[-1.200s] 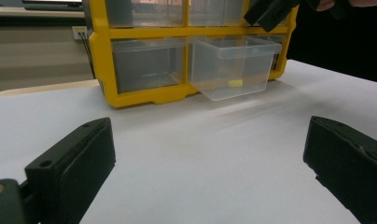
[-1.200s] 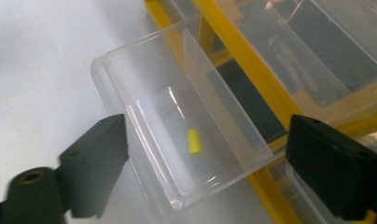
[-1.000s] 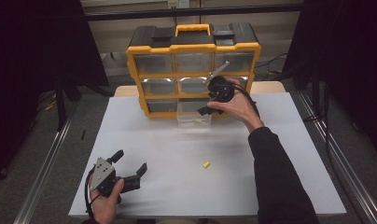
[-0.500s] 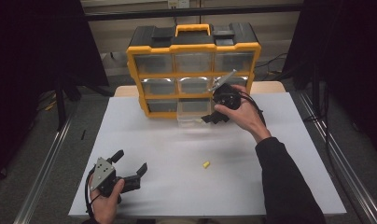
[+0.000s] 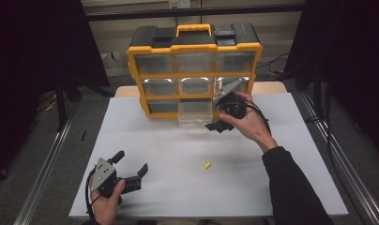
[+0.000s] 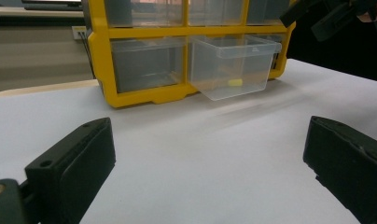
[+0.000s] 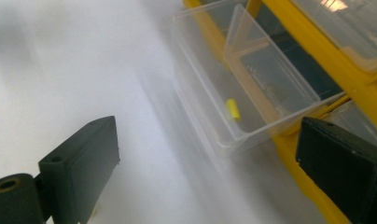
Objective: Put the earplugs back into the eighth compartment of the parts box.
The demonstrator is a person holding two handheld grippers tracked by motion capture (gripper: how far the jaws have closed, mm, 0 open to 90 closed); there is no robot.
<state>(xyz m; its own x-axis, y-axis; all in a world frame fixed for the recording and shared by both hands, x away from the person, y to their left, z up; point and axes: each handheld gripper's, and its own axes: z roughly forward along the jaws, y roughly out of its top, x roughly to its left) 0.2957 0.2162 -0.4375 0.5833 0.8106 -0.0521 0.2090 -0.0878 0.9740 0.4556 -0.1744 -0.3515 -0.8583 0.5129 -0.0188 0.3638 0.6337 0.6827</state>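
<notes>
A yellow organiser (image 5: 194,74) with clear drawers stands at the back of the white table (image 5: 272,187). Its bottom middle drawer (image 5: 194,112) (image 6: 233,65) (image 7: 214,84) is pulled out, and a small yellow piece (image 6: 234,82) (image 7: 232,109) lies inside it. Another yellow piece (image 5: 207,165) lies loose on the table. My right gripper (image 5: 218,123) (image 7: 207,135) hovers just right of the drawer, open, with nothing between its jaws. At the front left my left gripper (image 5: 130,163) (image 6: 205,140) rests low on the table, open and empty, facing the organiser.
The organiser's other drawers are pushed in. A black handle section and yellow grip (image 5: 193,30) top the organiser. The right gripper (image 6: 317,18) appears at the upper right of the left gripper view. Metal rails (image 5: 42,173) run along both sides of the table.
My right gripper has drifted right and toward the table's near side, a little away from the drawer's front. The left gripper has stayed put.
</notes>
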